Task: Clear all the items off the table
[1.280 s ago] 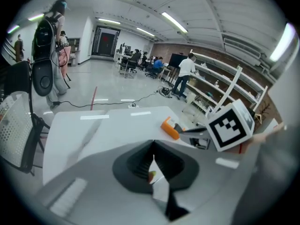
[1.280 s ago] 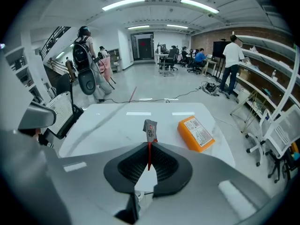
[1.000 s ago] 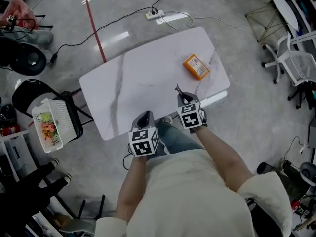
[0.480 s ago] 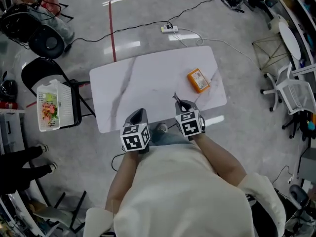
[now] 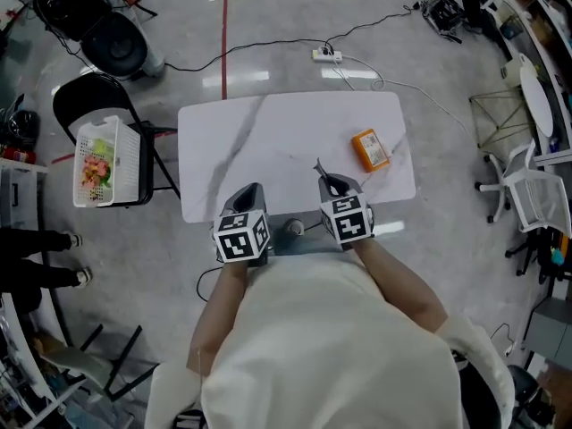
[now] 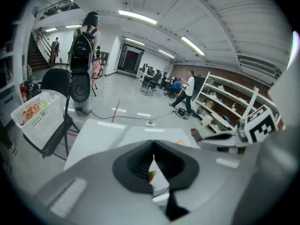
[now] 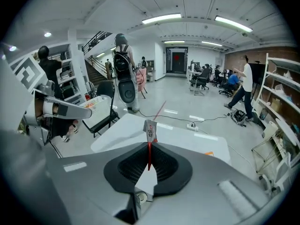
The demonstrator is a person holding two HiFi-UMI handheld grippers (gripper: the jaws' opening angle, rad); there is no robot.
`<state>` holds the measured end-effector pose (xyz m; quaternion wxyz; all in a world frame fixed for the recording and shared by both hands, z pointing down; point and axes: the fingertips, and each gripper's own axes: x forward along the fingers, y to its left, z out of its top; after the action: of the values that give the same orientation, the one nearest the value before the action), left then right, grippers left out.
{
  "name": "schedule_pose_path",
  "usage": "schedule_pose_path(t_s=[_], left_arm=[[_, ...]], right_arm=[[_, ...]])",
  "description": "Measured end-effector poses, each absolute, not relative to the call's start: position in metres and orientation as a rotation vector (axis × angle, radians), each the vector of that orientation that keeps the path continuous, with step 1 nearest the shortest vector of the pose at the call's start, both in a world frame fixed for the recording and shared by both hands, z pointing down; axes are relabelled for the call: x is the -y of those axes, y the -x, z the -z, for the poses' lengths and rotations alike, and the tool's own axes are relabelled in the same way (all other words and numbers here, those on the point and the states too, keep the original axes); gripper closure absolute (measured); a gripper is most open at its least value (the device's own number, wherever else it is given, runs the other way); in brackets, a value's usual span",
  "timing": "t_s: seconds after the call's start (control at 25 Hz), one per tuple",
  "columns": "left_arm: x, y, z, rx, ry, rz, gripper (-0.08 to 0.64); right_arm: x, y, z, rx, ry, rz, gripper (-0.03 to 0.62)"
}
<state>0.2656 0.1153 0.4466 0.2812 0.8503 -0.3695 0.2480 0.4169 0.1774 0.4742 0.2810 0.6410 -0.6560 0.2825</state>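
One orange box [image 5: 370,149] lies on the table [image 5: 268,137]; left jaws together, right jaws pinching a sachet [image 7: 150,131]

No word or number can be read for certain. The small packet [image 7: 150,131] pinched in the right gripper [image 7: 149,149] carries dark letters on a white patch above a red band, but they are too small and blurred to spell out. The orange box [image 5: 371,150] on the table [image 5: 268,141] has a pale label on its top, and its print is unreadable from the head view. The cube [image 5: 347,220] on the right gripper and the cube [image 5: 239,238] on the left gripper [image 5: 253,189] show black-and-white square marker patterns, with no letters. A red lit sign [image 7: 177,56] glows over the far doorway, too distant to read.
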Motion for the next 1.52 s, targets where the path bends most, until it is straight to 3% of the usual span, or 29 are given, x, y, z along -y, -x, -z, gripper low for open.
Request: schedule_pose_path(t_s=[0.64,1.52], left_arm=[[-0.075,-0.111,-0.424,1.238,-2.139,-0.549,0.552],[-0.038,0.132,-0.423,1.498,-1.915,-0.443,0.552]], right_arm=[[-0.101,-0.272,-0.448,1.941,-1.494,-0.683,0.575],[-0.014,-0.011,-0.425,2.161,-1.162,-0.557,0.575]])
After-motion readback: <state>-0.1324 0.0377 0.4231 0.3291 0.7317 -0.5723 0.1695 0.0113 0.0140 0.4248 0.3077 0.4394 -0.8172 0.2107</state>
